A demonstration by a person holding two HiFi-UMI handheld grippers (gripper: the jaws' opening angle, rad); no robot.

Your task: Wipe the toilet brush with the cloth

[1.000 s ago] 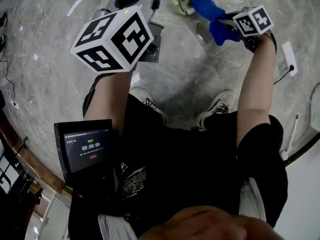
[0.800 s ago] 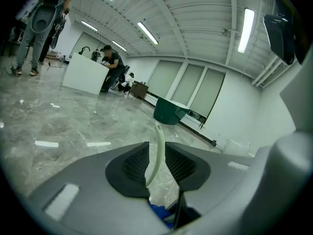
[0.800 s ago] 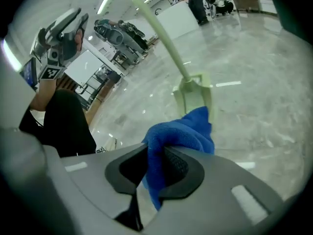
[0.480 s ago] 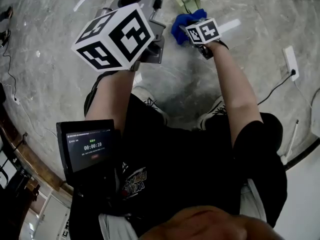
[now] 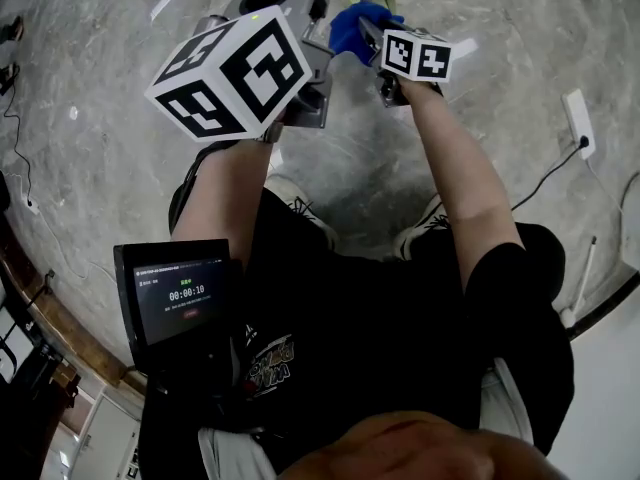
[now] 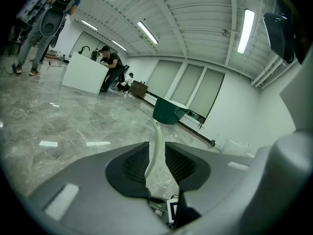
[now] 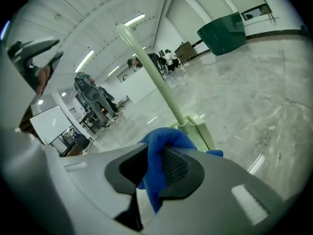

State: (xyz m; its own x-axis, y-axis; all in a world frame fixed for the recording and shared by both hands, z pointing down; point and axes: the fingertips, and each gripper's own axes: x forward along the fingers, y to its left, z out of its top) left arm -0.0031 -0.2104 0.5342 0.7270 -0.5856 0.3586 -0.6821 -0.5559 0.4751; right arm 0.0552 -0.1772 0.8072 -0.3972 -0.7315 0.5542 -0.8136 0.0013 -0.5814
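Head view, looking down past the person's arms to the grey marble floor [image 5: 110, 178]: the toilet brush [image 7: 155, 75] stands on that floor ahead of the two shoes [image 5: 432, 218], seated in its pale green holder [image 7: 199, 129], with the handle slanting up and its top end free.

The right hand-held gripper [image 7: 154, 163] is right up by it. Its jaws are nearly together and pinch a bunched blue cloth [image 5: 358, 26]. A fold bulges out above the pads and a tail hangs below them. The cloth sits just in front of the foot of the handle, where it meets the holder. I can't tell whether they touch. The marker cube [image 5: 418, 56] of this one is tipped over to one side.

The left hand-held gripper [image 6: 156, 148] is alongside, under its own big cube [image 5: 235, 78]. Its jaws stand partly apart and clamp nothing. The pale handle shows in the gap between them, close by one pad, with bare floor visible on its other side.

Across the room there's a dark green bin [image 6: 168, 112]. A small screen [image 5: 175, 298] glows at the person's left side.
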